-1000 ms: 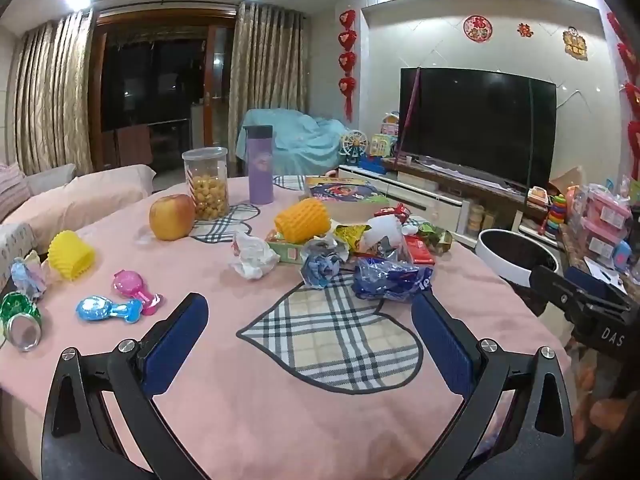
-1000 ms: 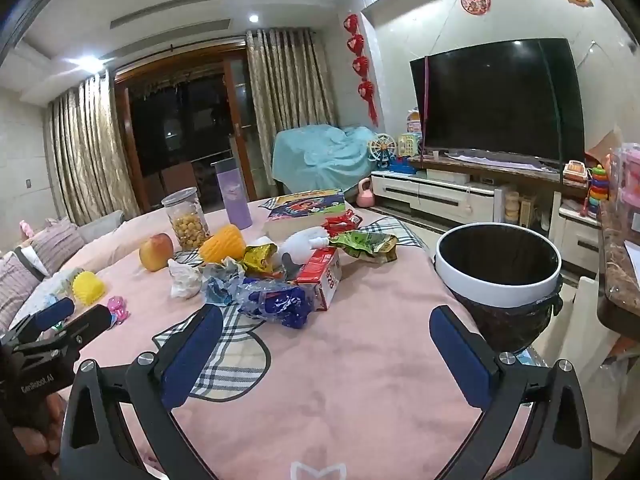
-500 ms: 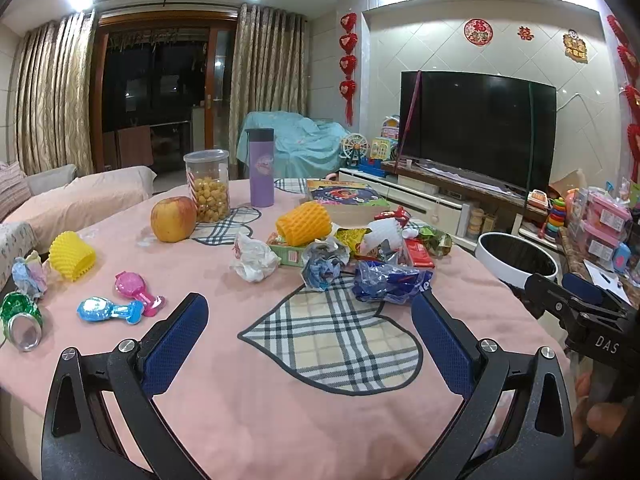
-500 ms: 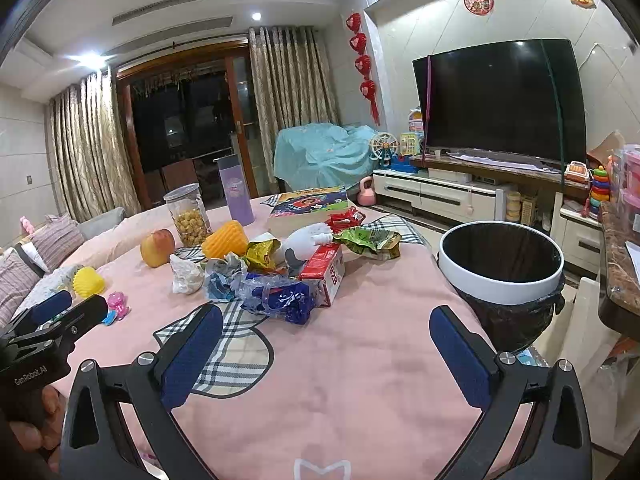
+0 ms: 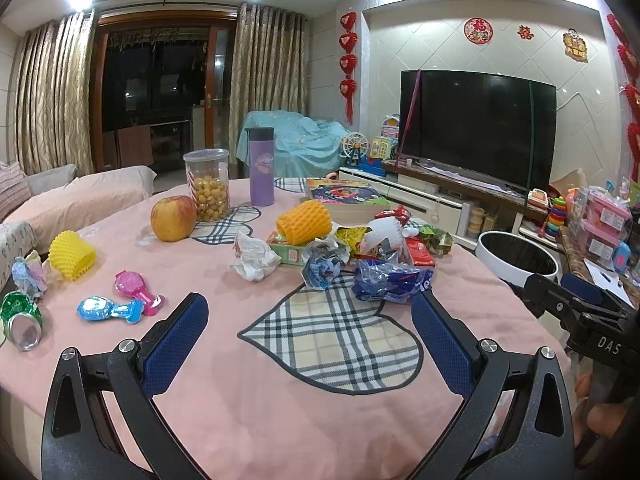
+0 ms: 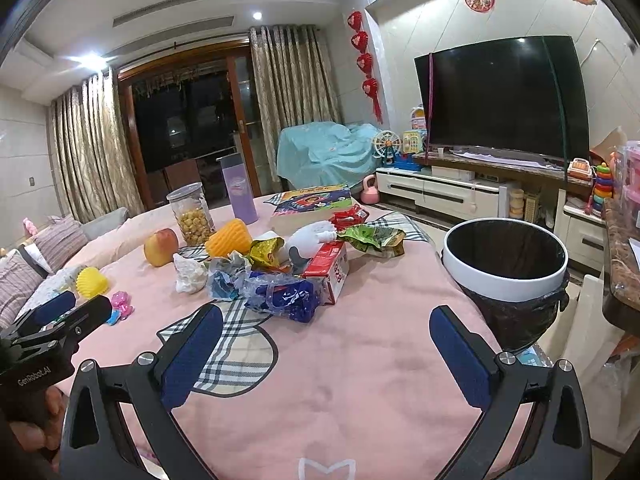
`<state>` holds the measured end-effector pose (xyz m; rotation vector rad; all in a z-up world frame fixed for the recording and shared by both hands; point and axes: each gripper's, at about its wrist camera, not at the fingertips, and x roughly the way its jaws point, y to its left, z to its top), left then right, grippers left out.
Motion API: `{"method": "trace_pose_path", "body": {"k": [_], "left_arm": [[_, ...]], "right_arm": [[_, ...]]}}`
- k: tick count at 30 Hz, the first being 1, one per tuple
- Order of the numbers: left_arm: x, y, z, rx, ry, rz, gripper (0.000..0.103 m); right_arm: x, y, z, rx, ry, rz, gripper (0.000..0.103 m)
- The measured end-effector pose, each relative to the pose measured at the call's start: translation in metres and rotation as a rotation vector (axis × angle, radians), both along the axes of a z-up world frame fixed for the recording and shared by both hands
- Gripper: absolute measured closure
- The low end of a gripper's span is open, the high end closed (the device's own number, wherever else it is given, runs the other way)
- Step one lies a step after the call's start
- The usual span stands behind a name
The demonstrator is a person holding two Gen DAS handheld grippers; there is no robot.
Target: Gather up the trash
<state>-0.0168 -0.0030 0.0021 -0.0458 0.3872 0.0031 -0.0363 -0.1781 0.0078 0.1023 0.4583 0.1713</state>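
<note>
Little change over the last second: both grippers drifted slightly, no contact made. Left gripper [image 5: 310,314] jaws wide, empty, hovering over the pink tablecloth [image 5: 280,420] short of the trash pile. Right gripper [image 6: 326,332] also wide and empty. Nearest trash: blue plastic wrapper [image 6: 286,294], beside the red carton [image 6: 330,266] and crumpled white paper [image 5: 254,256]. Bin [image 6: 506,280] sits just off the table's right edge. Collection not started; likely next is the wrapper.

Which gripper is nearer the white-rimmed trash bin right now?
Right. The right gripper hangs open over the table edge beside the trash bin; the left gripper, also open, is farther across the table.
</note>
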Motion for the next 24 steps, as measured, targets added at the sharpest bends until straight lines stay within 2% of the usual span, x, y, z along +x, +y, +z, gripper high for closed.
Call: {"method": "trace_pose_path", "body": {"k": [24], "left_arm": [[0.0017,0.0023,-0.0023,-0.002,0.006,0.001,0.0]], "right_arm": [[0.0017,-0.0005,-0.0014,0.019,0.017,0.015,0.0]]}}
